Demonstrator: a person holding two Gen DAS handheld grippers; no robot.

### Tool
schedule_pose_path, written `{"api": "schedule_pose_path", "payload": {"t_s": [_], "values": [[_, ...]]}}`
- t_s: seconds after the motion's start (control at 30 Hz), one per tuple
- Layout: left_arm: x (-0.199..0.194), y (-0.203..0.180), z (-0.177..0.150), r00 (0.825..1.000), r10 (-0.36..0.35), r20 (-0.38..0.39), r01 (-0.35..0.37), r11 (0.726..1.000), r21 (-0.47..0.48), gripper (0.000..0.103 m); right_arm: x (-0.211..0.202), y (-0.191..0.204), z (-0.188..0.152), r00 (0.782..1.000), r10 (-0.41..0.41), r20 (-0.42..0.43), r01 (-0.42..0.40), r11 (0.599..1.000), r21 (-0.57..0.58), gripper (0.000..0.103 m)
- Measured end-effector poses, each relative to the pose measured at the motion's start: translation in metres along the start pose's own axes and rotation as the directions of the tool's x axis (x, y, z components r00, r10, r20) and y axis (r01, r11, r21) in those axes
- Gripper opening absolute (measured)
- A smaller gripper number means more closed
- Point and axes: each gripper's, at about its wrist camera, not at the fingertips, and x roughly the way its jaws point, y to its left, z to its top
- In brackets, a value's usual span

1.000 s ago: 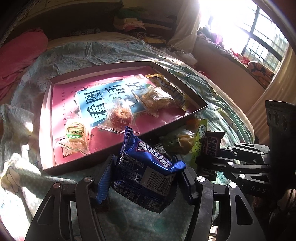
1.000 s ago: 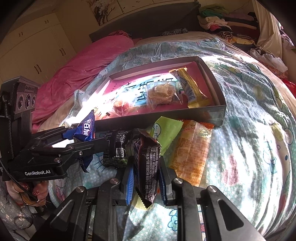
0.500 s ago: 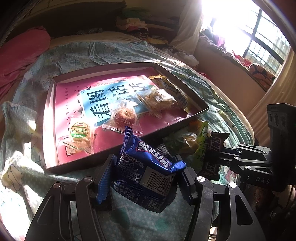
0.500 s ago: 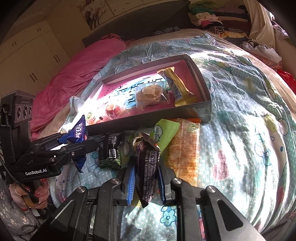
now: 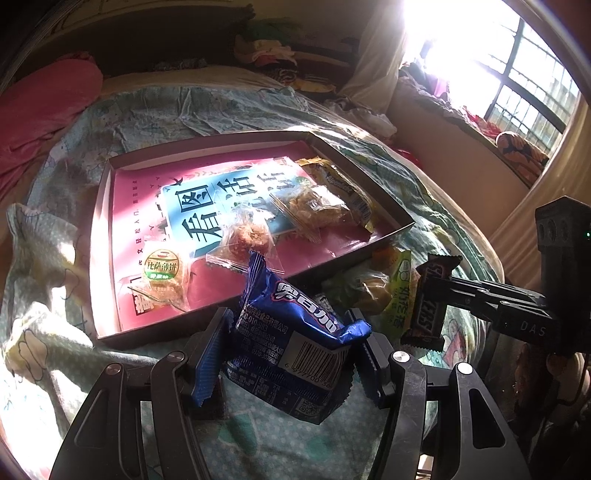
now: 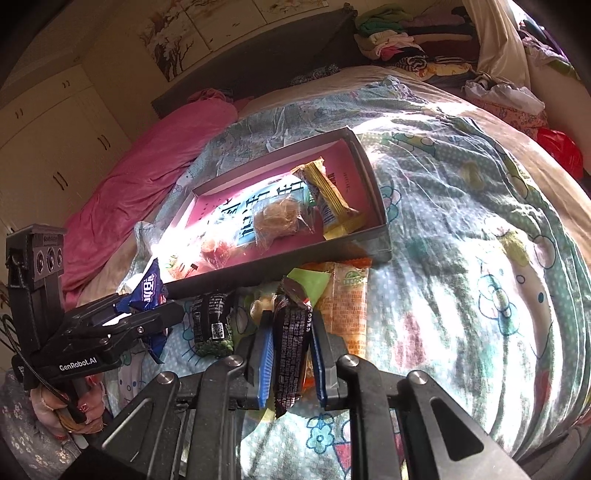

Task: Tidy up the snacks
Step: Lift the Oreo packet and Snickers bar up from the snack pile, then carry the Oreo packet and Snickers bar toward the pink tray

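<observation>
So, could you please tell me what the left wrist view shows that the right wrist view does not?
Only the left wrist view shows the sunlit window and the green-labelled round biscuit in the box.

Only the right wrist view shows the wardrobe, the wall pictures and the dark green-bottomed packet on the bedspread.

Both show the box, the left gripper holding the blue packet and the right gripper holding the brown bar.

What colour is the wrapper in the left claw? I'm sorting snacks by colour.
Shiny blue wrapper with white lettering and a barcode; the left wrist view shows it best.
</observation>
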Motion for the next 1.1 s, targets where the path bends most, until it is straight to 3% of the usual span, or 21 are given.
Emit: {"api": "schedule_pose_path", "payload": {"t_s": [0.17, 0.57, 1.1], "values": [[0.001, -0.001, 0.000, 1.000, -0.002, 0.001, 0.002, 1.000, 0.003, 0.064, 0.003, -0.014, 0.003, 1.000, 0.023, 0.013, -0.023, 0.997, 0.073, 0.019], [0.002, -0.003, -0.001, 1.000, -0.001, 0.001, 0.001, 1.000, 0.007, 0.064, 0.016, 0.002, 0.022, 0.998, 0.050, 0.028, -0.051, 0.999, 0.020, 0.019], [0.002, -0.001, -0.001, 1.000, 0.005, -0.004, -0.005, 1.000, 0.000, 0.064, 0.014, -0.008, 0.009, 0.999, 0.033, 0.001, -0.033, 0.999, 0.021, 0.019]]}}
